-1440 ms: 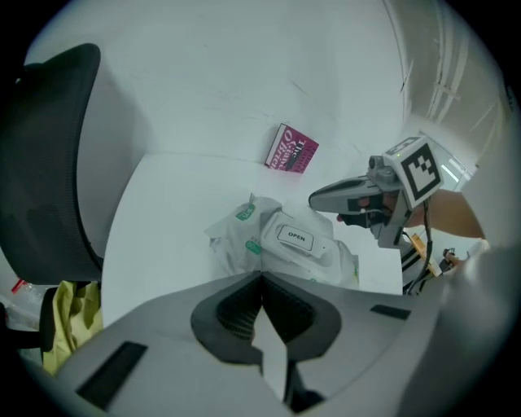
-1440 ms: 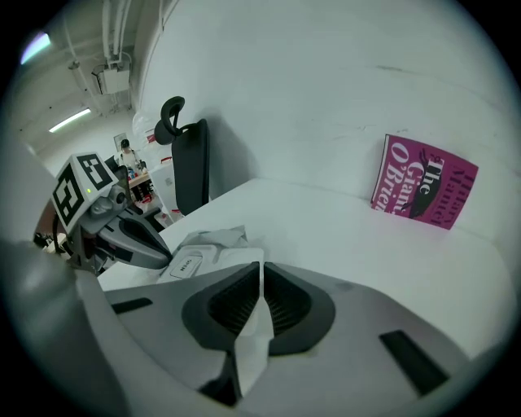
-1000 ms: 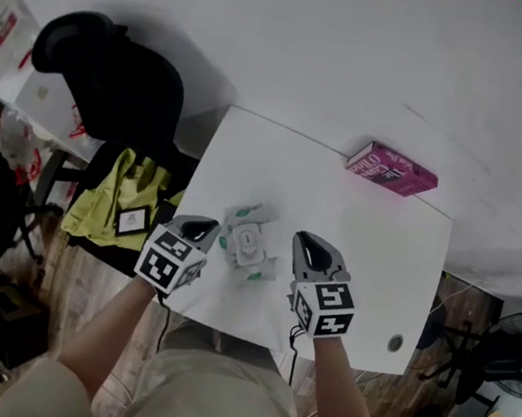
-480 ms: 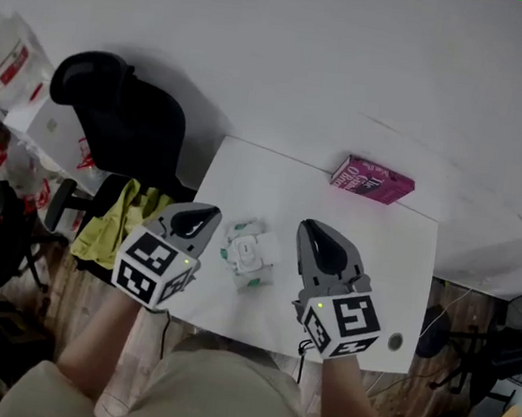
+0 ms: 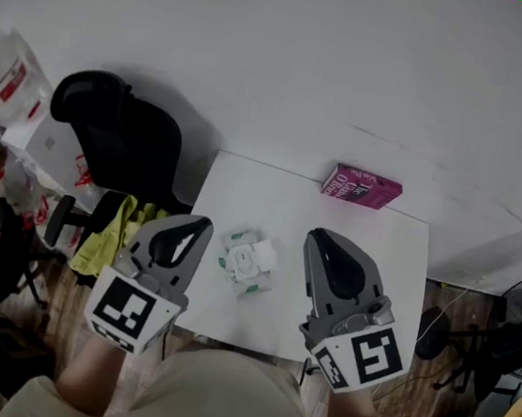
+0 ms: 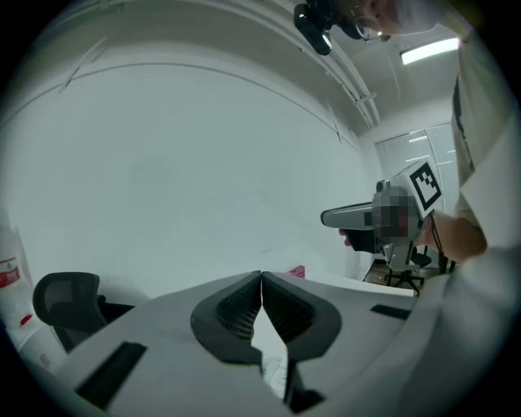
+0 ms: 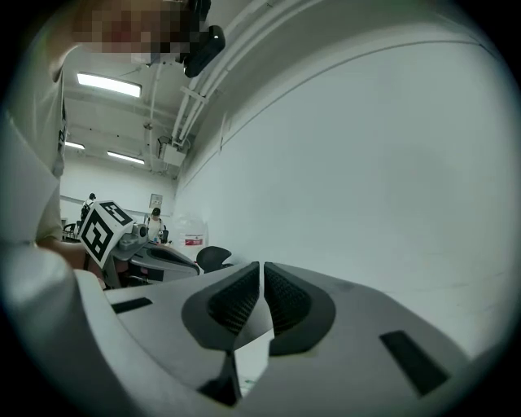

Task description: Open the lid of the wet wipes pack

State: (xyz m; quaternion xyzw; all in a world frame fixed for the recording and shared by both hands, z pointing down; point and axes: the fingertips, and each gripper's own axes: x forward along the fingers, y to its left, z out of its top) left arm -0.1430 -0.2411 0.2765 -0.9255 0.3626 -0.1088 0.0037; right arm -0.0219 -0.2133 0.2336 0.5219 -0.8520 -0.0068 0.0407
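The wet wipes pack, white with green marks and a white lid on top, lies on the small white table far below both grippers. My left gripper is held high at the pack's left, its jaws shut with nothing between them. At the pack's right my right gripper is held just as high, also shut and empty. In the left gripper view the shut tips point at the white wall, with the right gripper at the side. The right gripper view shows shut tips before the wall.
A pink book lies at the table's far edge. A black office chair stands left of the table with a yellow-green cloth beside it. Clutter sits along the left, a fan at the right.
Both grippers have risen well above the table and now look larger in the head view. The pack stays put on the table. Both jaws stay shut.
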